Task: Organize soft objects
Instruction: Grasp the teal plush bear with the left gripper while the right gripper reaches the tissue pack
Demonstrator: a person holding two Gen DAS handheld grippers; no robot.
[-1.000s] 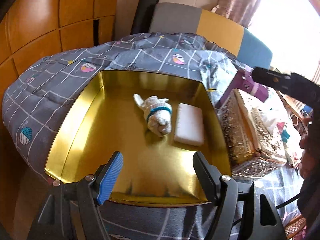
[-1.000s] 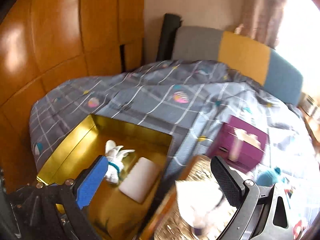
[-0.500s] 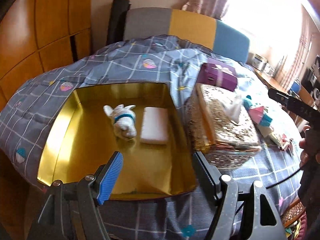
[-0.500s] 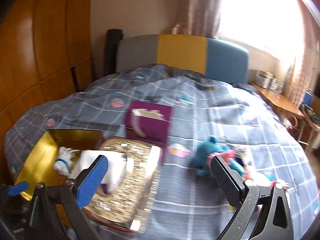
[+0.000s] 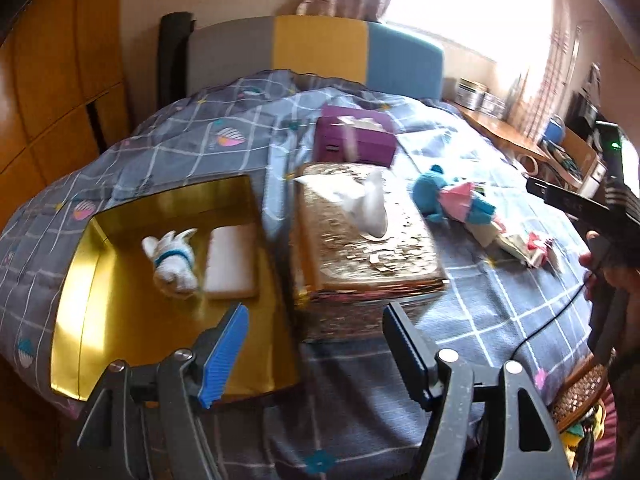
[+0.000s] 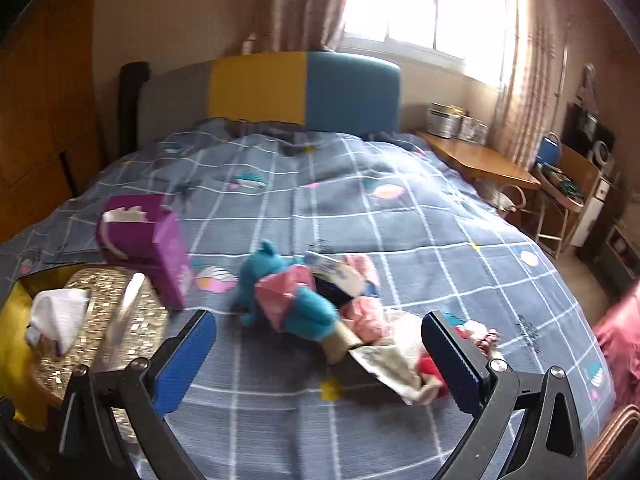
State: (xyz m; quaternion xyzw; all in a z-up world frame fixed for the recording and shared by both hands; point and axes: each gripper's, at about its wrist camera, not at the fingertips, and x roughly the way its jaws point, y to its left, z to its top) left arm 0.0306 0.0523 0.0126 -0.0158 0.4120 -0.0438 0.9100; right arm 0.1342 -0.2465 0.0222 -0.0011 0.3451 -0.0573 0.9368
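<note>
The grey checked quilt (image 6: pixel 320 208) covers the bed, and on it the gold box (image 5: pixel 76 280) is the landmark: inside it lie a white plush dog (image 5: pixel 172 260) and, just beside it, a white pad (image 5: pixel 232 260). Right of the gold box stand a glittery tissue box (image 5: pixel 368 248) and a purple box (image 5: pixel 356 140) behind it, then a heap of soft toys (image 6: pixel 312 300). The left gripper (image 5: pixel 316 356) hangs over the gold box's near corner, jaws closing on nothing; the right gripper (image 6: pixel 320 360) is spread wide and empty before the toys

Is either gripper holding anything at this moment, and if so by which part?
Nothing is held. The left gripper has empty jaws, now closing, over the gold box. The right gripper is open and empty above the soft toys.
</note>
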